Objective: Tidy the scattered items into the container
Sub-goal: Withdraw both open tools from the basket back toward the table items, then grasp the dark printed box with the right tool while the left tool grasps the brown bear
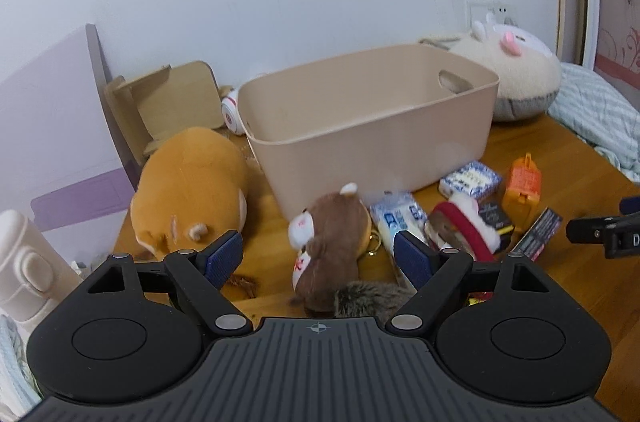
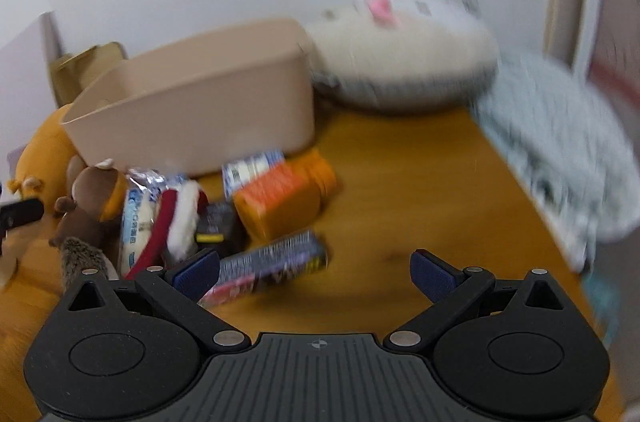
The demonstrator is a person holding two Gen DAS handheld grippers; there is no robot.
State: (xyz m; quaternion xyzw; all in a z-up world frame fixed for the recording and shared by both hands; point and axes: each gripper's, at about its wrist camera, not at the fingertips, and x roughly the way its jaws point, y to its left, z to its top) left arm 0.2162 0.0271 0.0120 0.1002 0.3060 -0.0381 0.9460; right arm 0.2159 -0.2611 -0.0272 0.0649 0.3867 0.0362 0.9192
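On the wooden counter (image 1: 560, 158) a beige container (image 1: 372, 126) stands upright near the wall, nothing seen inside. Scattered items lie in a loose pile just in front of it: brown squirrel plush (image 1: 332, 242) nearest the left gripper (image 1: 320, 254), white-blue tissue pack (image 1: 398, 218) beside it, red-and-white Santa hat (image 1: 468, 226), blue-patterned small box (image 1: 470, 180), orange case (image 1: 522, 186), dark small box (image 1: 496, 218), dark flat packet (image 1: 538, 234). Orange dog plush (image 1: 188, 190) lies left of the container, touching or nearly touching its side. Big cream plush (image 1: 516, 78) sits behind the container's right end, striped bedding (image 1: 596, 114) further right.

Left gripper jaws spread wide, squirrel plush between and just beyond them, pads not on it. Right gripper (image 2: 316, 274) jaws spread too, nothing pinched; dark flat packet (image 2: 268, 266) lies just by its left pad, bare counter between the pads. Right wrist view is motion-blurred.
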